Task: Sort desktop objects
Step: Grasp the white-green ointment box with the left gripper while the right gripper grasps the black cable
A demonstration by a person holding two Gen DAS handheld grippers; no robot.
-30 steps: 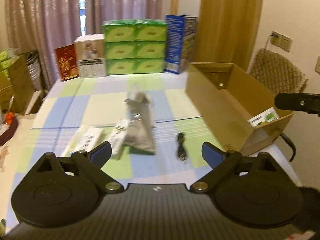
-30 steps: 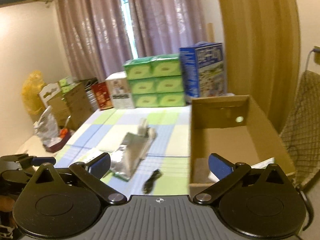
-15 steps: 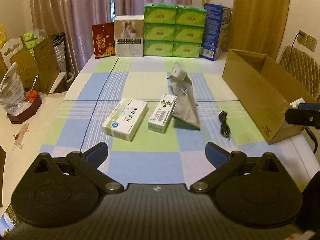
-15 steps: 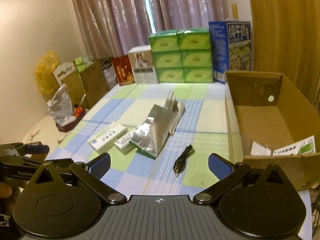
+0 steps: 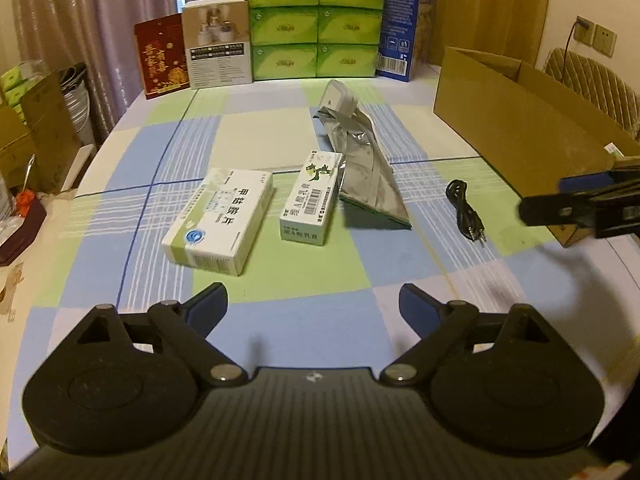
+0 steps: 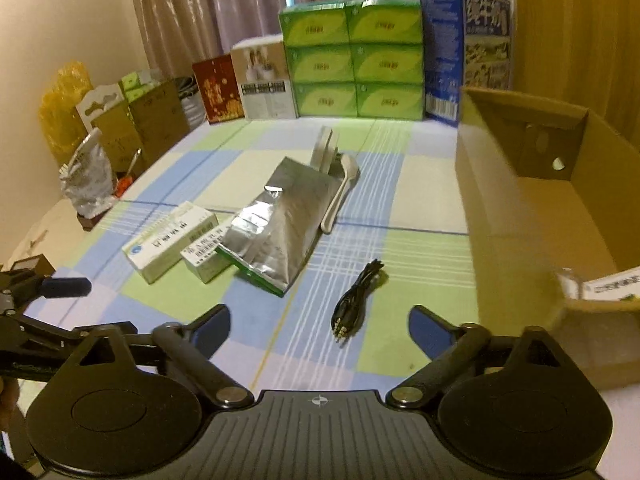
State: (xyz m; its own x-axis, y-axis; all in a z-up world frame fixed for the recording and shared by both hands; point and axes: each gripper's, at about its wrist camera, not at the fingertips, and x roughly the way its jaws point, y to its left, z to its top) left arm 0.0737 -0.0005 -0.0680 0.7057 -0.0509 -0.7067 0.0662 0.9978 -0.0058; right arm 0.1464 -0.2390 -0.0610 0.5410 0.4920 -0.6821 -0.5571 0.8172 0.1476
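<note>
While jaws just narrowed, both hand-held grippers [image 5: 314,304] [image 6: 320,326] released, empty; cable [image 6: 356,298] nr R.

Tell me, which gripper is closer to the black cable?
Right. The right gripper sits open just before the cable; the left gripper is off to its left, nearer the boxes.

Stacked at the table's twelve o'clock edge: six green tissue boxes [image 5: 316,22], flanked at three o'clock by a tall blue carton [image 5: 400,20], at nine by a white box [image 5: 218,46] and a red card [image 5: 162,58] (gold lettering). Further toward nine o'clock, off the table, brown cartons [image 6: 140,128] and a yellow bag [image 6: 64,108]
</note>
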